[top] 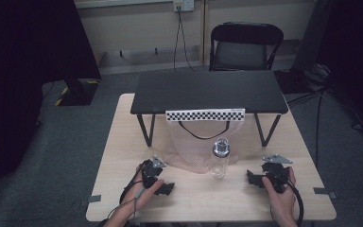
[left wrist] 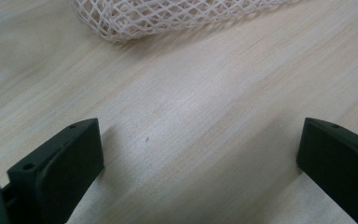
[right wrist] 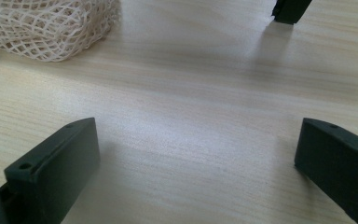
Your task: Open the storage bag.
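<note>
High view: we hold the left gripper (top: 164,188) and right gripper (top: 251,178) low on the wooden table (top: 118,156), both resting near the front edge, well apart. Between them stands a clear bottle (top: 220,161), upright, its long axis vertical, cap end pointing up twd the camera. The bottle is just in front of a mesh bag (top: 189,146), approx. touching its front edge; the bag lies flat under the black shelf (top: 208,90) with a checker strip (top: 205,114). Its black handle loop points away from us, to the shelf. A black chair (top: 246,47) is behind the table.

Left gripper view: the jaws stand wide apart, nothing between them, only bare table wood. The mesh bag (left wrist: 168,16) is ahead, at the top of the pic, apart from the jaws.

Right gripper view: jaws also spread wide, released, nothing between. The mesh bag (right wrist: 42,30) is at upper left; a thin clear edge at the far left is prob. the bottle, we cannot tell for sure. A shelf leg (right wrist: 290,10) is at upper right.
</note>
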Available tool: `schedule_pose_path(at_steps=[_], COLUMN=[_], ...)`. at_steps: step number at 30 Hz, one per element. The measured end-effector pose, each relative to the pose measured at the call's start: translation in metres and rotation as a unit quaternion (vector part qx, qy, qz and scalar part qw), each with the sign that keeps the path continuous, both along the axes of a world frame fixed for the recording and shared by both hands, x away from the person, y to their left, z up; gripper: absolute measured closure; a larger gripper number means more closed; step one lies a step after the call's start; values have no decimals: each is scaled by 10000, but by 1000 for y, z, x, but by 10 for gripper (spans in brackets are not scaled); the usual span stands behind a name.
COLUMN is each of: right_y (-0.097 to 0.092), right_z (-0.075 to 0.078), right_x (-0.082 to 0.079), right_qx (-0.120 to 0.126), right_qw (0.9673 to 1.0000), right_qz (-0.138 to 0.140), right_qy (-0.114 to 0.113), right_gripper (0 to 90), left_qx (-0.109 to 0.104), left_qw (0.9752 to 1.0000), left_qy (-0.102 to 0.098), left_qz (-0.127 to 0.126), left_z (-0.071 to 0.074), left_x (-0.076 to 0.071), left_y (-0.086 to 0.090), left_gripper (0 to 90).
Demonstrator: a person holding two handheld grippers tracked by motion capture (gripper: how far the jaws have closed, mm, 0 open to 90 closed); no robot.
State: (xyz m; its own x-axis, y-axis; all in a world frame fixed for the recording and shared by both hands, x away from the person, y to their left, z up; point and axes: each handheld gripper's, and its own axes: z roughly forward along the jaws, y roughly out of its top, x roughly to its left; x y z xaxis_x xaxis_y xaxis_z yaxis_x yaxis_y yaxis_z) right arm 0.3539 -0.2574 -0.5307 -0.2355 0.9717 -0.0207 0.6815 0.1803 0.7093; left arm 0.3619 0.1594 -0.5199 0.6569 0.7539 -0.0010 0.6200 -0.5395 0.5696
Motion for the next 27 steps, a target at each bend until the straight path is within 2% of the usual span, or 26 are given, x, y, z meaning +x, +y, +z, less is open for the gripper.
schedule_pose_path(at_steps=[6, 9, 15, 17, 18, 19, 27], right_y=[0, 5, 5, 5, 4, 4, 4], right_z=[0, -1, -1, -1, -1, -1, -1], right_x=[0, 0, 0, 0, 0, 0, 0], right_qx=[2, 26, 24, 25, 26, 28, 23], right_qw=[10000, 9995, 9995, 9995, 9996, 9996, 9997], right_qz=[-4, -301, -299, -300, -267, -256, -220], right_qy=[-1, -68, -65, -66, -68, -68, -70], right_gripper=[0, 0, 0, 0, 0, 0, 0], left_qx=[2, 36, 152, 162, 48, 39, 126], left_qw=[10000, 9999, 9996, 9997, 10000, 10000, 9997], left_qy=[2, -99, -222, -174, -30, -18, -123], left_qz=[44, 80, 6, -29, -77, -76, -153], left_z=[0, 0, 2, 2, 1, 1, 5], left_x=[0, -2, -4, -4, -4, -3, -5], left_y=[-1, -5, -8, -8, -7, -7, -8], left_gripper=[0, 2, 4, 5, 12, 12, 31])
